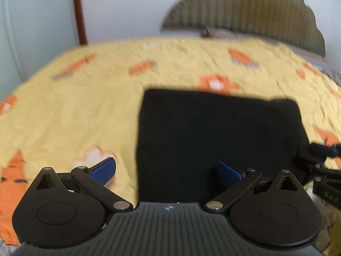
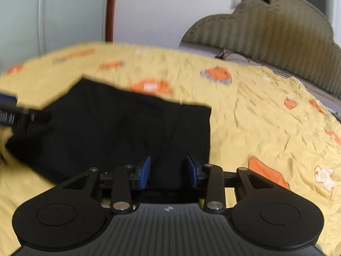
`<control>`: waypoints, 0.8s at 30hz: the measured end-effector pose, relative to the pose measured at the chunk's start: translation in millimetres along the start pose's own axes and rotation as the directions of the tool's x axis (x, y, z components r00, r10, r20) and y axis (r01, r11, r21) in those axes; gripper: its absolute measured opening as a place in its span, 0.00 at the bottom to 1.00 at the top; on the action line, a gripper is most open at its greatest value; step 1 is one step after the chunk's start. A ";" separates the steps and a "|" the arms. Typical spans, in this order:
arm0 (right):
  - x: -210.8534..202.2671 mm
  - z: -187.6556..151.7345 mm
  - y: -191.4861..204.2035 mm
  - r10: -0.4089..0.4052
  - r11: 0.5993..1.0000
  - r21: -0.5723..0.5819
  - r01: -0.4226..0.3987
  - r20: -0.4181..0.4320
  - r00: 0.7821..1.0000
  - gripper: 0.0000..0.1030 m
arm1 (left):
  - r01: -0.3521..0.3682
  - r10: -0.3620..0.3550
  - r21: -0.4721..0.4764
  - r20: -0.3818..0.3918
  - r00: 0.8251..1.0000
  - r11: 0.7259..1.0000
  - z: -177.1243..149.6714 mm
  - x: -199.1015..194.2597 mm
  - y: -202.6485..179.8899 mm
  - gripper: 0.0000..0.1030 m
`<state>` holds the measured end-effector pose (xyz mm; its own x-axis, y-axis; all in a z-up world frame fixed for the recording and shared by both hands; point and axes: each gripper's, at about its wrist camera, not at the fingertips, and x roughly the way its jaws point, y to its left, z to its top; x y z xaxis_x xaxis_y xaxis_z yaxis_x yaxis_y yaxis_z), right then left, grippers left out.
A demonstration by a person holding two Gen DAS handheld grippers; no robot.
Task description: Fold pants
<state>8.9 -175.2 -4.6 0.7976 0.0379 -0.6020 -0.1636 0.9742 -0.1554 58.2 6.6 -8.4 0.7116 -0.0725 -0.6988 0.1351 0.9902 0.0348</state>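
The black pants [image 1: 213, 136] [image 2: 127, 132] lie folded into a flat rectangle on the yellow bedspread [image 1: 74, 111] [image 2: 255, 111]. My left gripper [image 1: 166, 171] is wide open over the pants' near left edge, with one blue pad above the bedspread and the other above the black cloth. My right gripper [image 2: 169, 171] stands over the pants' near right corner. Its blue pads are a narrow gap apart and black cloth shows in that gap; I see no pinch. Each gripper also shows blurred at the edge of the other's view: right gripper [image 1: 324, 149], left gripper [image 2: 8, 100].
An olive ribbed headboard [image 1: 245, 10] [image 2: 277, 32] stands at the far right end of the bed, with a grey pillow [image 1: 221, 33] below it. A pale cabinet door [image 1: 32, 32] and a white wall are behind. The bedspread has orange cartoon prints.
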 end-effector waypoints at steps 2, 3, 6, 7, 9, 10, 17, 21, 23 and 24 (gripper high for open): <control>-3.4 1.9 -2.3 0.015 1.000 0.009 -0.015 -0.009 1.000 0.35 | 0.034 -0.034 -0.011 -0.028 0.999 0.999 -5.6 6.5 2.2 0.98; -5.6 6.0 -5.5 0.031 0.999 0.027 -0.031 -0.007 0.999 0.35 | 0.042 -0.043 -0.025 -0.019 0.999 0.999 -7.0 5.1 4.3 0.98; -7.5 22.8 -24.5 0.046 0.992 0.114 -0.050 0.041 0.998 0.36 | 0.062 -0.062 -0.035 0.011 0.998 0.997 6.8 2.7 9.3 0.99; -2.9 29.7 -34.1 0.039 0.988 0.148 -0.046 0.049 0.998 0.39 | 0.062 -0.061 -0.040 0.018 0.998 0.997 14.8 3.8 11.2 0.99; 10.5 40.8 -50.6 0.028 0.979 0.199 -0.037 0.047 0.999 0.40 | 0.055 -0.054 -0.045 0.024 0.998 0.997 31.7 8.5 12.4 0.99; 19.6 45.6 -58.4 0.024 0.975 0.222 -0.031 0.038 0.999 0.40 | 0.049 -0.048 -0.044 0.022 0.999 0.998 40.4 12.8 12.6 0.99; 74.4 51.7 -109.7 0.278 0.818 0.516 -0.254 0.032 0.960 0.46 | 0.038 -0.040 -0.028 -0.044 0.998 0.999 84.0 58.3 6.8 0.99; 80.5 56.8 -103.5 0.244 0.855 0.471 -0.217 0.004 0.970 0.15 | 0.001 -0.004 -0.040 -0.081 0.997 0.999 90.8 85.2 3.5 0.99; 78.6 59.4 -101.6 0.191 0.889 0.423 -0.174 0.002 0.982 0.11 | -0.003 -0.001 -0.053 -0.077 0.997 0.999 90.9 93.9 4.7 1.00; 80.5 61.0 -100.5 0.176 0.898 0.410 -0.160 -0.002 0.984 0.11 | -0.001 -0.004 -0.061 -0.076 0.997 0.998 90.5 98.6 5.7 1.00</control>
<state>125.0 -256.5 10.3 0.7550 0.2084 -0.6217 -0.0361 0.9599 0.2779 191.5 -5.7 -12.4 0.6570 -0.0668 -0.7509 0.0918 0.9957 -0.0082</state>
